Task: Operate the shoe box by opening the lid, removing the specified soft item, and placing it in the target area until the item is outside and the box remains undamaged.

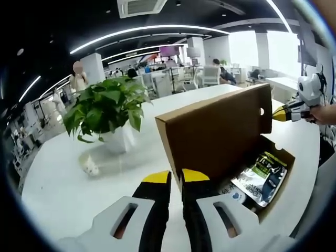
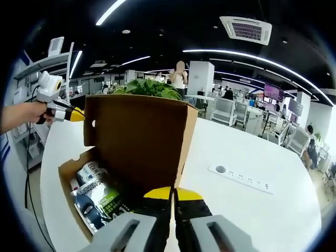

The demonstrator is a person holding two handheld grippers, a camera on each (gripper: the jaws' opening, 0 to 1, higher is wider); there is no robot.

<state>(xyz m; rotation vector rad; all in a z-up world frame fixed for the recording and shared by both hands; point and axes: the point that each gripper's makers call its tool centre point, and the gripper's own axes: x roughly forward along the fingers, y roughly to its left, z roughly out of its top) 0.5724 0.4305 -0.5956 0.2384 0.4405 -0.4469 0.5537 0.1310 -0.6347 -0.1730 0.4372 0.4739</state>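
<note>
So the cardboard shoe box (image 1: 247, 157) sits on a white round table (image 1: 68, 189), lid (image 1: 215, 131) flipped up and standing near vertical. Going left to right in the left gripper view: potted green plant (image 1: 107, 107) in a white pot, then the raised lid, then the open box with a soft printed packet (image 1: 260, 176) lying inside, dark with white and green print. The packet hasn't left the box.

Left gripper (image 1: 176, 176) has its yellow-tipped jaws pressed nearly together right at the lid's near edge; can't tell if they're pinching it. In the right gripper view, the right gripper (image 2: 173, 194) looks much the same at its lid corner. A white power strip (image 2: 241, 178) lies further right.
</note>
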